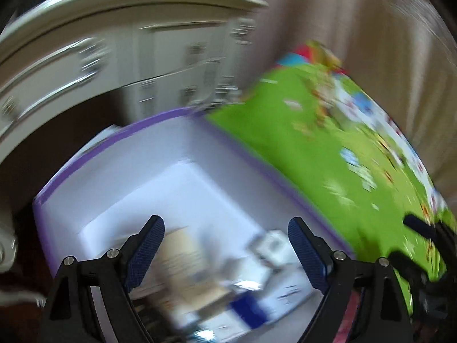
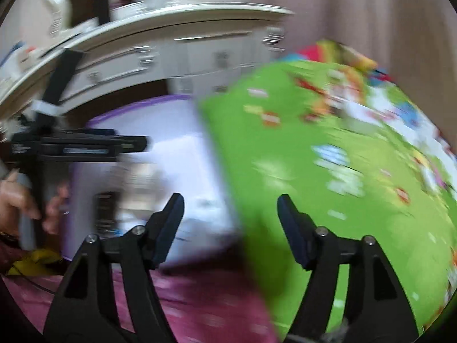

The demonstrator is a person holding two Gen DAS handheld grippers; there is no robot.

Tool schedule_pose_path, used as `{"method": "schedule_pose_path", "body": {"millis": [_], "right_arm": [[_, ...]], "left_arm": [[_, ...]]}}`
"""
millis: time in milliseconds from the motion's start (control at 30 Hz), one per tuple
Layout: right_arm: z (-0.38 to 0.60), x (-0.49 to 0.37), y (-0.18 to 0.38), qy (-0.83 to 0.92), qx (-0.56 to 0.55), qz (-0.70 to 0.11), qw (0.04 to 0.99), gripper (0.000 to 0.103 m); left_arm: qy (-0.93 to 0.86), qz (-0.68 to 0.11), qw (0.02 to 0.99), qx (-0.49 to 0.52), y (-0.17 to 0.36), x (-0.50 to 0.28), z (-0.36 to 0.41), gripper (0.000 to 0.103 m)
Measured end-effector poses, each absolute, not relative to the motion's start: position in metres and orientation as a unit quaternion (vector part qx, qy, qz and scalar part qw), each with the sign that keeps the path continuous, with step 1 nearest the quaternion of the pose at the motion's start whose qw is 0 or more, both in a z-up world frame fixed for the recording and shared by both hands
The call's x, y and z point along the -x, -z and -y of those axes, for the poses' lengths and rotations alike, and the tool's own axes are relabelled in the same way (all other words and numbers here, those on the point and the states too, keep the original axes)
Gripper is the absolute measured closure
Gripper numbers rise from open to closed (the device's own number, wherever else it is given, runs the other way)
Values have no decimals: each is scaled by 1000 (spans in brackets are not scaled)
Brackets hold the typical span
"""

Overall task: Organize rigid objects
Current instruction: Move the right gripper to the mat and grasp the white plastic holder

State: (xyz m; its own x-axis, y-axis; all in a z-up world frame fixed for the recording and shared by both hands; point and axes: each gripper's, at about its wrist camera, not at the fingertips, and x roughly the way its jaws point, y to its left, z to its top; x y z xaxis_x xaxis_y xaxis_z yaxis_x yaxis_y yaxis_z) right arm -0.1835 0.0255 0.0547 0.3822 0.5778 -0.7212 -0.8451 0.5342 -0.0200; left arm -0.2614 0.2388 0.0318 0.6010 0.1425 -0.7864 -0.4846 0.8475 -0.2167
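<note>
Both views badly blurred. Left claw (image 1: 226, 237) jaws apart, nothing between, hanging over the open purple-rimmed white box (image 1: 120, 154), w/ small boxes (image 1: 185, 260) lying in its near part. Right claw (image 2: 230, 221) also apart, empty, over the edge of the green lid (image 2: 328, 185) leaning just right of the box. Pink bedcover (image 2: 200, 300) near. Cream dresser (image 1: 128, 57) far.
</note>
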Motion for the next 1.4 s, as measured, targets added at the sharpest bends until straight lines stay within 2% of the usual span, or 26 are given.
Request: {"method": "schedule_pose_path", "body": {"millis": [333,400,467,567,633,900,1100,1133,1167,1233,1400], "right_arm": [[115,24,-6,-266,119,-435,852,26],[142,-20,5,-227,55,-477,847,24],[159,-45,2,-220,-19,-475,852,19],[164,-78,0,-197,-89,-488,846,18],[157,-100,0,-178,-131,-491,843,16],[117,-177,0,6,-241,-488,839,6],[84,-208,6,75,-125,-505,850,6],[82,-204,6,61,-104,-500,857,13],[84,-198,5,51,-87,-491,865,29],[98,-180,4,13,-62,-473,879,35],[151,-122,4,-110,16,-454,884,36]], "left_arm": [[17,-451,889,78,-13,65,-83,13],[18,-460,886,64,-5,34,-66,14],[21,-460,886,53,-1,9,-53,14],[-1,-452,892,5,4,-25,-46,12],[-12,-450,893,-3,6,-36,-53,0],[-17,-442,896,44,7,-39,-74,2],[-37,-421,899,112,2,-28,-99,0],[-37,-421,899,112,2,-28,-99,0],[-38,-422,899,110,2,-29,-98,0],[-40,-424,899,104,2,-29,-96,0],[-40,-426,898,100,2,-30,-97,0]]}}
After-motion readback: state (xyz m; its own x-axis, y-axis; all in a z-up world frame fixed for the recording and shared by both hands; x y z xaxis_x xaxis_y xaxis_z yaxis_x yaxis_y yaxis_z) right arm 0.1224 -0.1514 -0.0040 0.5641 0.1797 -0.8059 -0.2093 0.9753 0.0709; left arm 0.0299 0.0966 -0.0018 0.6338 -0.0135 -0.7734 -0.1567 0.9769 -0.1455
